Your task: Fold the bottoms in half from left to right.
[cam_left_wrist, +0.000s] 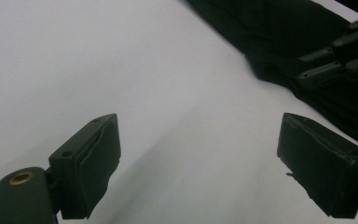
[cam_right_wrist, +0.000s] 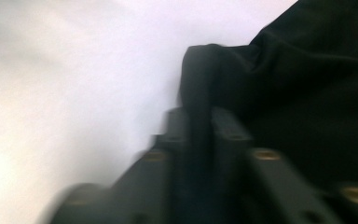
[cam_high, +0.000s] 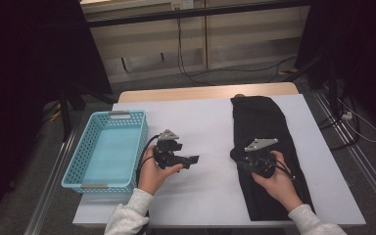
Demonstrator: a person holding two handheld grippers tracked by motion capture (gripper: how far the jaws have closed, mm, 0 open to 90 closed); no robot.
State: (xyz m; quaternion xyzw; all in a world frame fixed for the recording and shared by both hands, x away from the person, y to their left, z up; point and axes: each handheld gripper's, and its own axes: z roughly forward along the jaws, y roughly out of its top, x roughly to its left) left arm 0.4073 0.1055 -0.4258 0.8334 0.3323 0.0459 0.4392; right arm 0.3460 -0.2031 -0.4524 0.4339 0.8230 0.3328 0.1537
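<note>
A long black cloth point(cam_high: 262, 122) lies lengthwise on the right half of the white-covered table point(cam_high: 200, 112). My right gripper point(cam_high: 237, 156) is at the cloth's left edge, about halfway along. In the right gripper view its jaws point(cam_right_wrist: 199, 122) are shut on a raised fold of the black cloth point(cam_right_wrist: 307, 70). My left gripper point(cam_high: 194, 160) is held just above the white cover in the middle of the table, pointing right toward the cloth. Its jaws point(cam_left_wrist: 200, 135) stand wide open with nothing between them. Beyond them lie the black cloth point(cam_left_wrist: 270, 32) and the right gripper point(cam_left_wrist: 340, 56).
A teal plastic basket point(cam_high: 76, 159) with nothing in it sits at the left edge of the table, close beside my left hand. Cables run over the floor behind and to the right of the table.
</note>
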